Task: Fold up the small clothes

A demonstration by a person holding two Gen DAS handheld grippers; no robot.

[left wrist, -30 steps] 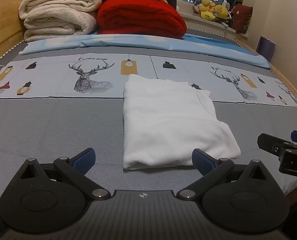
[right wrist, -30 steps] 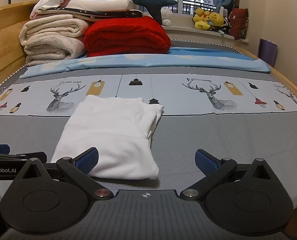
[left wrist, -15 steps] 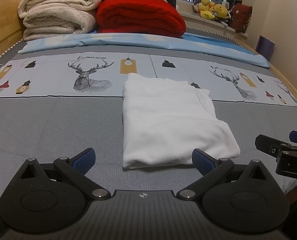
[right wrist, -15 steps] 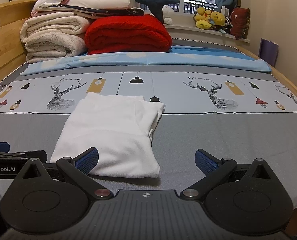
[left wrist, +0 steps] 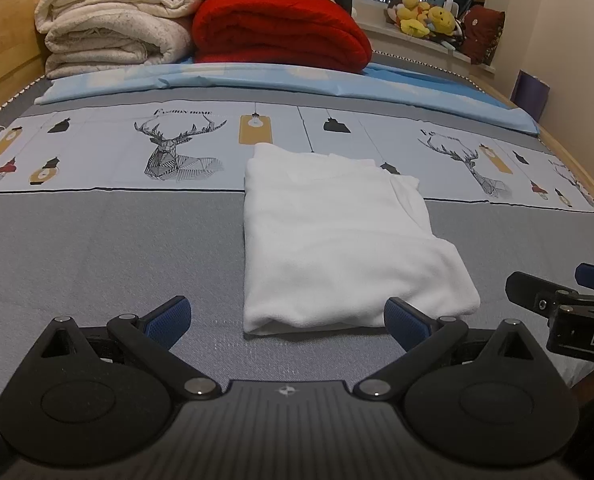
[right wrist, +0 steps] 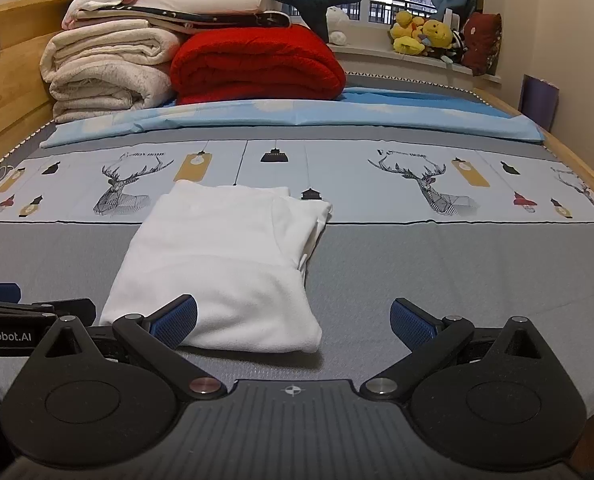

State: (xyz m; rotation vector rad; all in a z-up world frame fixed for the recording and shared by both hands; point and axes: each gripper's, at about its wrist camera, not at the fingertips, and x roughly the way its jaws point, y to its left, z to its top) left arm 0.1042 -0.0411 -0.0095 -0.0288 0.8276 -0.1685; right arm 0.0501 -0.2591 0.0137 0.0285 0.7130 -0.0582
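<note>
A white garment [left wrist: 337, 240] lies folded into a rectangle on the grey bed cover; it also shows in the right wrist view [right wrist: 225, 264]. My left gripper [left wrist: 287, 318] is open and empty, just short of the garment's near edge. My right gripper [right wrist: 293, 320] is open and empty, near the garment's near right corner. Each gripper shows at the side of the other's view: the right one [left wrist: 557, 300] and the left one [right wrist: 17, 312].
The bed [right wrist: 457, 272] has a grey cover with a printed deer band. Folded cream blankets [right wrist: 105, 68] and a red blanket [right wrist: 257, 64] are stacked at the far end. Plush toys [right wrist: 421, 36] sit on the window sill. A wooden headboard [right wrist: 1, 80] runs along the left.
Both grippers have drifted slightly; the garment looks a little lower and nearer in both views. Both stay open and the garment has not moved on the bed.
</note>
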